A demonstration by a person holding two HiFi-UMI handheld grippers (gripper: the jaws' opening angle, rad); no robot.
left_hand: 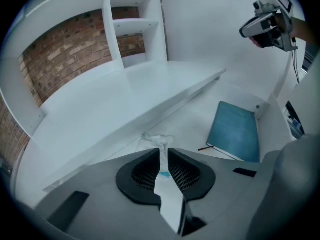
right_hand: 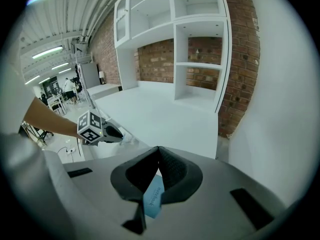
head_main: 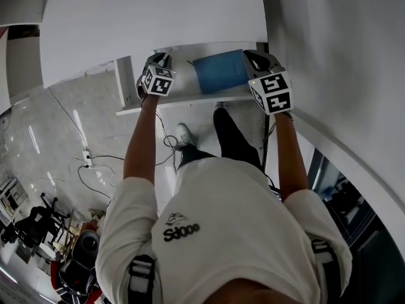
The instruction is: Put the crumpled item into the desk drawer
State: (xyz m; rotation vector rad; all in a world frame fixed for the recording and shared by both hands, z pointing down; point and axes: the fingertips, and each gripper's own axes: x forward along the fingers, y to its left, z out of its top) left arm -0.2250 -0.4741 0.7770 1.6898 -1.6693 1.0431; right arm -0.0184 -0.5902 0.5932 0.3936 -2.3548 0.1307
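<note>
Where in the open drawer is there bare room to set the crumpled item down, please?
The drawer floor is bare between the left gripper, shut on the crumpled item, and the blue notebook. The right side is crowded: the notebook fills it, with the right gripper above. The desk top is also bare.

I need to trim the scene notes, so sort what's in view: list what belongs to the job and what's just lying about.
Job:
- crumpled clear wrapper, pinched in the left gripper
- desk drawer, open

Lying about:
- blue notebook, flat in the drawer
- white shelves
- right gripper, shut, holding nothing
</note>
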